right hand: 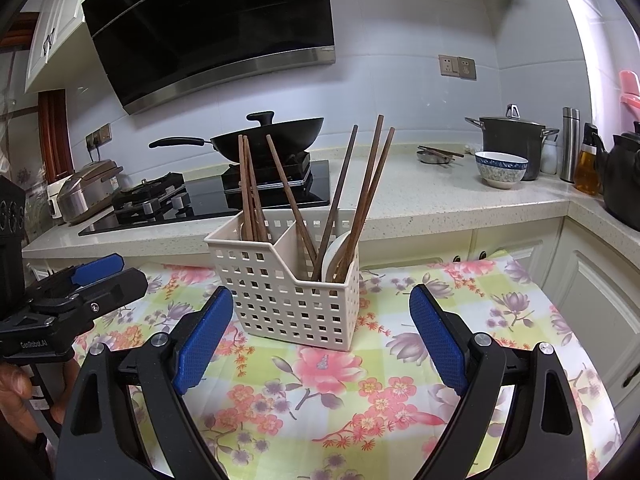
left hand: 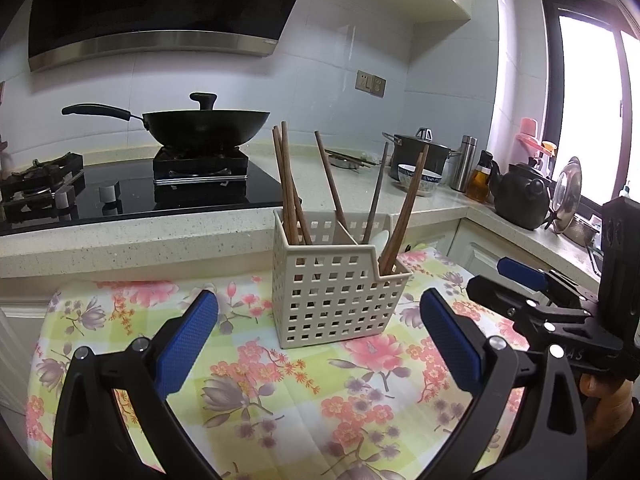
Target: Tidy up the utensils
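Both tongs, left tongs (left hand: 319, 334) and right tongs (right hand: 321, 330), gape empty; chopsticks (right hand: 362, 200) (light, stiff, slippery) want pinching mid-shaft above the basket (right hand: 288, 296).

Left wrist view: low over the floral-cloth surface (left hand: 280, 392), facing the stove wall, utensil basket (left hand: 336, 300) close ahead; right gripper (left hand: 532, 288) enters at its right edge. Right wrist view: same height and heading, set further right, basket (right hand: 288, 296) near; left gripper (right hand: 88, 280) at its left edge. Shared: basket, cloth, wok (left hand: 208, 128), countertop (right hand: 440, 200)
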### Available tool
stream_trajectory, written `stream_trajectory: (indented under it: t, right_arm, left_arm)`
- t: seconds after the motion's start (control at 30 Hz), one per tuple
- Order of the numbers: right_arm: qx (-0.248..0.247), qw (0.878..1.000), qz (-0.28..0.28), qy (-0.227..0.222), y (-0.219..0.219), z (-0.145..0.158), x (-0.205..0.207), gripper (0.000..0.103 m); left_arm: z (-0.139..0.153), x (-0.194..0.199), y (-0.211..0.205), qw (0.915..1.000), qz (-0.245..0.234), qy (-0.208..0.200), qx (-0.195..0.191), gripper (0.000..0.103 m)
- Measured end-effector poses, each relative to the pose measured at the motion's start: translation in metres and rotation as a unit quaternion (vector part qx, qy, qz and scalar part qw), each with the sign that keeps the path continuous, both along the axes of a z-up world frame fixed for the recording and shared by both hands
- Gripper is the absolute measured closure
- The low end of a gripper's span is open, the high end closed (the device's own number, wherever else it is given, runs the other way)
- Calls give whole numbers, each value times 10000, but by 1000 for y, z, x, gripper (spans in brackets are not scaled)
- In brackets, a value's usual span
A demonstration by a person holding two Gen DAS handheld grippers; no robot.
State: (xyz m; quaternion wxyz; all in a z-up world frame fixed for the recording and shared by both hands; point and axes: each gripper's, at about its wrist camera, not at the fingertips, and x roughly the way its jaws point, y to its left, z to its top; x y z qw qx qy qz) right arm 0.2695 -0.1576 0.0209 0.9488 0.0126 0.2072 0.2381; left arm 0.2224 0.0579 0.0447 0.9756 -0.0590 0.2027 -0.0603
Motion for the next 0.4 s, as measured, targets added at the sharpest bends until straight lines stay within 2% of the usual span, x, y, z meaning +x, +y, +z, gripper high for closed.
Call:
stream_trajectory:
  t: [0.4]
  right_arm:
    - [-9,10000,33,0,1,0,-1,18]
  left_arm:
    - [-2,2,2,9999,-25,109,-43,5]
